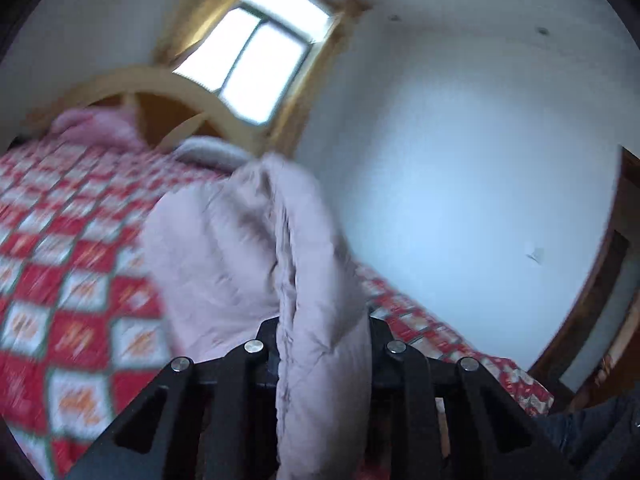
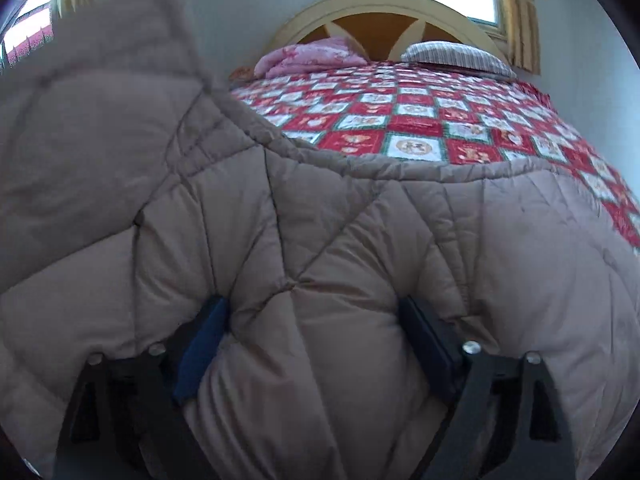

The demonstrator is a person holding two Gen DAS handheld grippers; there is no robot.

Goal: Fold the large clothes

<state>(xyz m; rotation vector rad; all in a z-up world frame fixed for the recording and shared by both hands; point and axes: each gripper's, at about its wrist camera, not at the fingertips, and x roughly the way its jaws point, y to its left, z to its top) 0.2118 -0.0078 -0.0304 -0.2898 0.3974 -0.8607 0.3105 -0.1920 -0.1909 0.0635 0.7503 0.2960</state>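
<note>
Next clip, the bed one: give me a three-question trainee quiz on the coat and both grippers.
1. True or false: the left gripper is clamped on a fold of the coat.
2. What lies between the right gripper's fingers? A) pillow B) coat C) nothing
3. Fill in: the coat lies on a bed covered by a red and white checked ____.

Key: 1 true. 2 B; padded coat fabric bulges between widely spread fingers. 3 quilt.

The right hand-held gripper (image 2: 312, 344) straddles a fat fold of the brown quilted coat (image 2: 280, 220), jaws wide. Beyond lies a bed (image 2: 420, 120) with a red checked quilt.
</note>
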